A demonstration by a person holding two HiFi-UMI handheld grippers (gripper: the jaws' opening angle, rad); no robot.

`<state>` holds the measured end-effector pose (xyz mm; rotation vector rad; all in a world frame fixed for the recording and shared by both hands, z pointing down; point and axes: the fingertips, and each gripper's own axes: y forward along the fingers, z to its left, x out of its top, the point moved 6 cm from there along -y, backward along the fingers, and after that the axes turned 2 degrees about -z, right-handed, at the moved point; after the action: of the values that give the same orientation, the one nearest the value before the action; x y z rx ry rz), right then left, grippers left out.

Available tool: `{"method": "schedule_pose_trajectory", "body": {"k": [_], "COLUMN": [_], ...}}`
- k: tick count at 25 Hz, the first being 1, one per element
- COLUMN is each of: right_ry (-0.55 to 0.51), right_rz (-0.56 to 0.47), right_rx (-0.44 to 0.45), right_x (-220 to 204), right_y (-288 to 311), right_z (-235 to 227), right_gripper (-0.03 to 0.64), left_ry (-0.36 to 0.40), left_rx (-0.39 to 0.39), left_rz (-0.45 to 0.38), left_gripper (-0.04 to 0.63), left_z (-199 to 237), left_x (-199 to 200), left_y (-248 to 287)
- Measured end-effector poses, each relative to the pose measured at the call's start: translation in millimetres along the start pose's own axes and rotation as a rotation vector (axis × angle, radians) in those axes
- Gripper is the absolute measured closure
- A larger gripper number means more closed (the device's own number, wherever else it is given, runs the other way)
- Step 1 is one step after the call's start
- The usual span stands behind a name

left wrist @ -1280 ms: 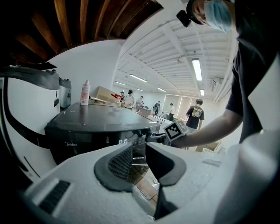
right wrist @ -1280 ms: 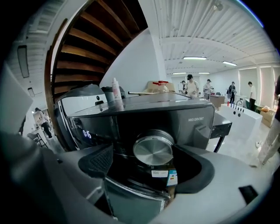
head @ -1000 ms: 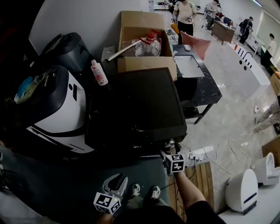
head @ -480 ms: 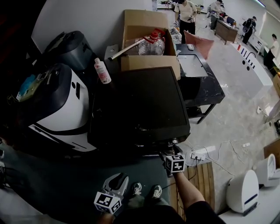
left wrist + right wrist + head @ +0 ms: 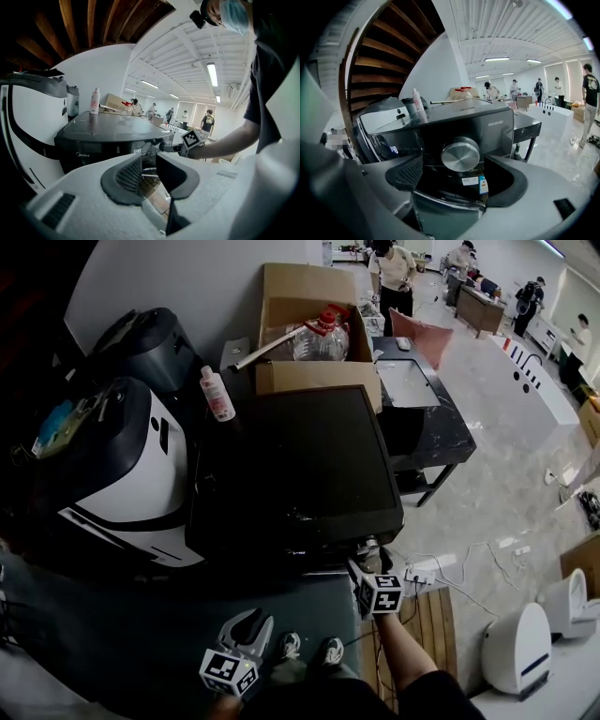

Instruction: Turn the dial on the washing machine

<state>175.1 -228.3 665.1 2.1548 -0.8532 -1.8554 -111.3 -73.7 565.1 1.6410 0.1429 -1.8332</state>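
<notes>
The black washing machine fills the middle of the head view, seen from above. Its round silver dial sits on the front panel near the right corner. My right gripper is open, its two pads standing either side of the dial with a gap on each side and not touching it. In the head view the right gripper points at the machine's front right corner. My left gripper hangs lower and to the left, in front of the machine, open with nothing between its pads.
A white and black appliance stands left of the machine. A pink bottle and a cardboard box holding a plastic jug are behind it. A black table is to the right, a wooden pallet and power strip on the floor.
The head view has shifted slightly. The right gripper has stayed at the machine's front right corner, with its marker cube a little lower. The left gripper has hardly moved.
</notes>
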Motion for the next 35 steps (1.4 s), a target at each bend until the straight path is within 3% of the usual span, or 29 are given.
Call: {"method": "schedule_pose_trajectory", "body": {"k": [6, 11, 35], "right_ry": [-0.128, -0.219, -0.064], "right_rz": [-0.04, -0.013, 0.049], "right_rx": [0.013, 0.039, 0.02], "right_x": [20, 19, 3], "right_y": [-11, -5, 10], "right_z": [11, 24, 7], "right_gripper": [0.222, 0.213, 0.195], "left_ry": [0.012, 0.01, 0.0], "left_rx": [-0.023, -0.016, -0.003], "left_rz": [-0.008, -0.01, -0.001], "left_gripper": [0.509, 0.509, 0.509], "left_z": [-4, -2, 0], "left_x": [2, 2, -4], "left_y": [1, -2, -8]}}
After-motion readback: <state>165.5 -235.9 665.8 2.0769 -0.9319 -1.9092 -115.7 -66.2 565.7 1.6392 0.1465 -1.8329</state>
